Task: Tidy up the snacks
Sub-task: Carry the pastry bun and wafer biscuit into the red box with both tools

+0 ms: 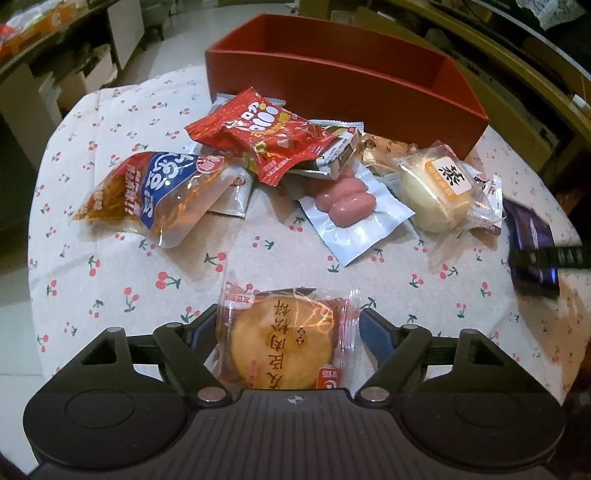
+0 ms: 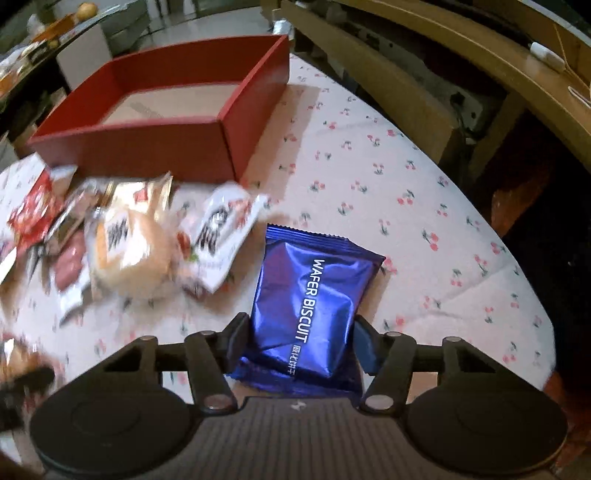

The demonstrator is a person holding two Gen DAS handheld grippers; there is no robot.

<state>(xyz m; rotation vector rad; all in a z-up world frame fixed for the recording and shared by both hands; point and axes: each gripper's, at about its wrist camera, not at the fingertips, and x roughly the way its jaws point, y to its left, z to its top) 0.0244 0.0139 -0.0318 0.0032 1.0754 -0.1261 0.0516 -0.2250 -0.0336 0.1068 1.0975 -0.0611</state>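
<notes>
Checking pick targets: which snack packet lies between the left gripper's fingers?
The round golden cake in a clear wrapper, alone at the near table edge between the left gripper fingers; the other packets lie heaped nearer the red box.

I see a pale tiled floor (image 1: 177,51) at upper centre, a white cabinet (image 1: 127,26) upper left, and wooden furniture (image 2: 388,74) upper right.

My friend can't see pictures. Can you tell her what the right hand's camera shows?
The right tool has a shiny blue wafer biscuit packet between its fingers on a cherry-print tablecloth. An empty red box sits behind, with blurry snack packets piled to the left.
</notes>
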